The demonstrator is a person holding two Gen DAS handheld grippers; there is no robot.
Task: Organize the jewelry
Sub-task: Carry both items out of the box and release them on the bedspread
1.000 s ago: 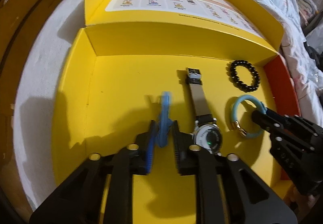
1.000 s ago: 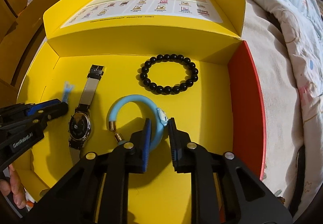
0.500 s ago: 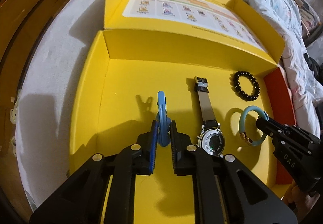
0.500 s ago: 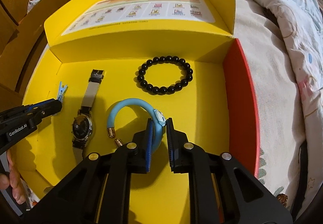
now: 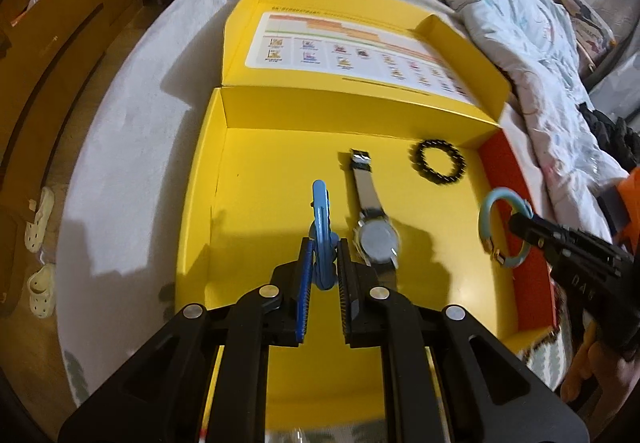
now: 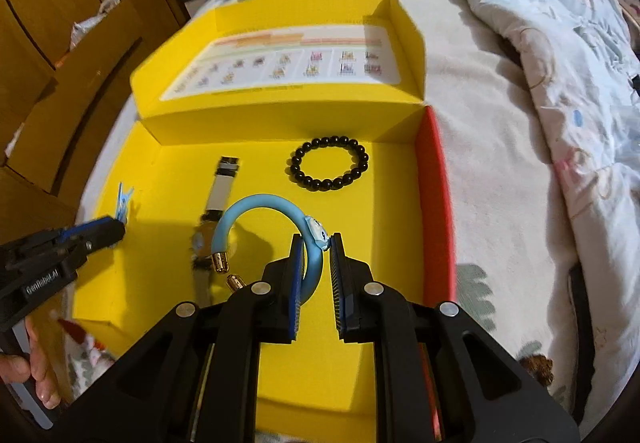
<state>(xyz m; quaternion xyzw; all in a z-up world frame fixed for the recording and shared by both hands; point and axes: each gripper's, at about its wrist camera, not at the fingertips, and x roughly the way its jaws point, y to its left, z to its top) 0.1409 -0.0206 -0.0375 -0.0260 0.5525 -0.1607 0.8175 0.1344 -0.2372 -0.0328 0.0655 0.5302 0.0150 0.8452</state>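
A bed (image 6: 492, 147) with a pale sheet and a rumpled floral quilt (image 5: 516, 43) carries an open yellow cardboard box (image 5: 256, 211), its lid folded back and showing a printed chart (image 6: 288, 63); wooden cabinets (image 5: 48, 55) stand past the bed's edge. On the box floor lie a wristwatch (image 5: 370, 215) near the middle and a black bead bracelet (image 6: 330, 163) toward the box's red side wall (image 6: 434, 195). The left gripper (image 5: 323, 255) is clamped on a blue hair clip (image 5: 322, 227), held upright above the box floor just beside the watch. The right gripper (image 6: 316, 257) is clamped on a light blue open bangle (image 6: 276, 223) with gold end caps, lifted clear of the box floor between the watch and the red wall. A hand (image 6: 36, 371) grips the left gripper's handle outside the box.
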